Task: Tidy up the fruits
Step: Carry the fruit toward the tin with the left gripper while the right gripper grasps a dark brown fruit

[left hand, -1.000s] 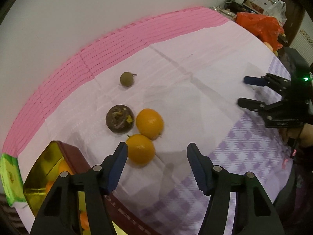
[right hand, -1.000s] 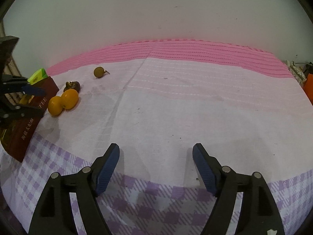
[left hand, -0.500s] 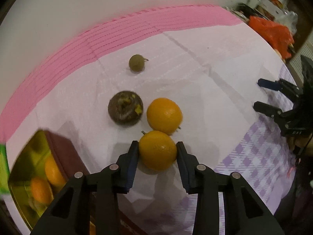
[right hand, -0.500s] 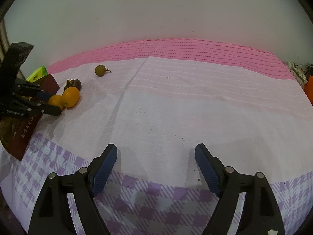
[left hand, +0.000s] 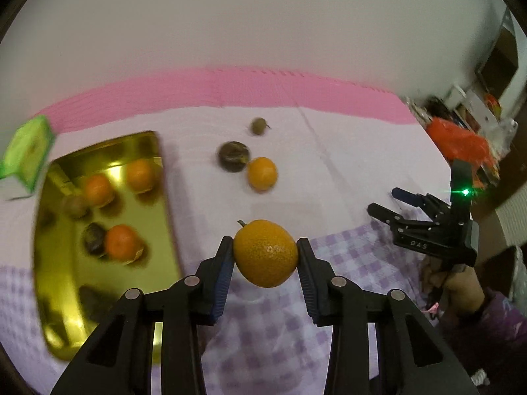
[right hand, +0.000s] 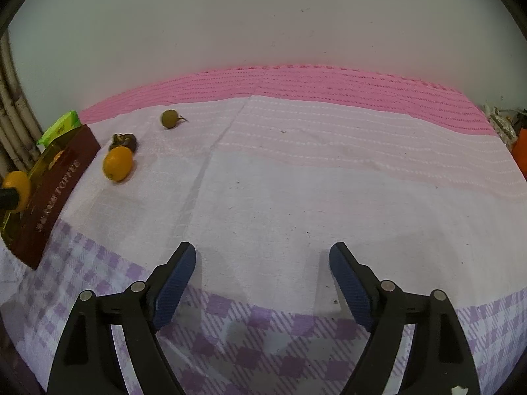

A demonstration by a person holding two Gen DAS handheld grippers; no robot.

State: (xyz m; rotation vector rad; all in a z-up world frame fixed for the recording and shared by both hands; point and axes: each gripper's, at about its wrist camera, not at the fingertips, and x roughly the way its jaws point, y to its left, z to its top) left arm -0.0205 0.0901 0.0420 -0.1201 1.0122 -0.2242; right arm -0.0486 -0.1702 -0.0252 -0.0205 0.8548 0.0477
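My left gripper (left hand: 265, 256) is shut on an orange (left hand: 265, 252) and holds it in the air above the cloth, right of the gold tin (left hand: 62, 296). The tin holds several oranges and dark fruits. On the cloth lie another orange (left hand: 262, 173), a dark brown fruit (left hand: 234, 156) and a small green-brown fruit (left hand: 259, 126). My right gripper (right hand: 262, 273) is open and empty over the cloth; it also shows in the left wrist view (left hand: 388, 202). The right wrist view shows the held orange (right hand: 15, 185) at the far left, the tin (right hand: 52, 191), the lying orange (right hand: 117, 163), the dark fruit (right hand: 124, 141) and the small fruit (right hand: 169, 118).
A green box (left hand: 26, 154) stands behind the tin near the wall. An orange-red bag (left hand: 461, 144) and clutter lie at the far right of the table. The cloth is pink at the back, white in the middle, purple-checked in front.
My left gripper closed on the nearest orange, lifted it off the cloth and pulled back towards the tin, whose inside now shows. The right gripper has barely moved.
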